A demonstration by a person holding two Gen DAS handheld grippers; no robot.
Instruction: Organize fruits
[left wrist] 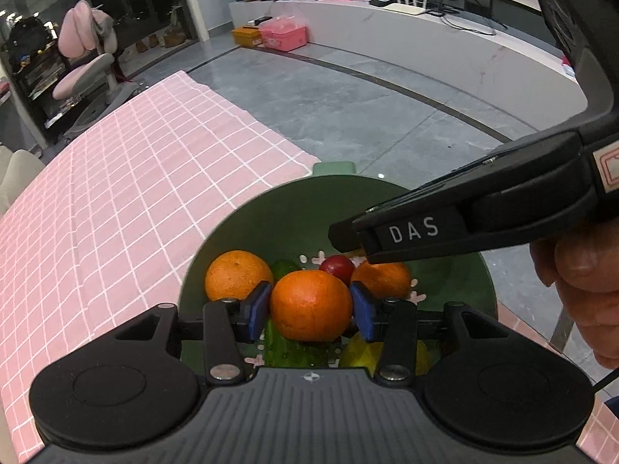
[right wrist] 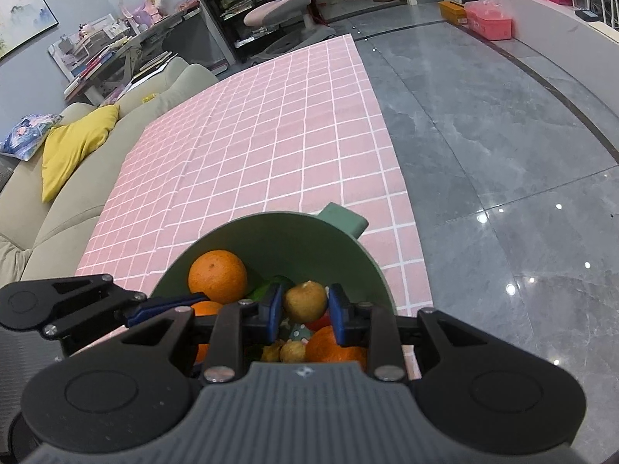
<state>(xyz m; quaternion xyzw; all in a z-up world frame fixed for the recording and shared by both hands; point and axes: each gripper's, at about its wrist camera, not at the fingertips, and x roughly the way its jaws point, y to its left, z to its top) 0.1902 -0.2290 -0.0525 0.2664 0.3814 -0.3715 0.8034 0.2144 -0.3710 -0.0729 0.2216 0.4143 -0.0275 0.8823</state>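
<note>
Nearest the left camera, the left claw (left wrist: 311, 309) is pinching an orange (left wrist: 311, 305) between its blue pads (left wrist: 255, 311), jaws spread just to the fruit's width and touching it on both sides, right above the green bowl (left wrist: 271, 208). The right claw (right wrist: 303, 309) is doing likewise with a small yellow-brown fruit (right wrist: 304, 300), its pads (right wrist: 275, 305) closing in on either flank; I am judging it gripped, though contact on the right pad is hard to be sure of. Both fruits are hanging over the bowl's middle, so the scene is fitting either a lift out of the bowl or a lowering into it, and the pictures are not settling which. Inside the bowl, a second orange (left wrist: 238, 276) is sitting toward the left wall, a third (left wrist: 383, 276) toward the right, a red fruit (left wrist: 336, 266) between them at the back, with green (left wrist: 288, 350) and yellow (left wrist: 365, 352) pieces lying at the near side under the left claw. The bowl is standing at the near right corner of the pink checked tabletop (left wrist: 127, 193), its handle (right wrist: 342, 218) pointing away. Whichever way the fruits are travelling, the grip should be staying gentle and centred on each fruit's widest line, since round skins are likely to slip; the two claws are working close together, so keeping them from knocking each other matters too.
</note>
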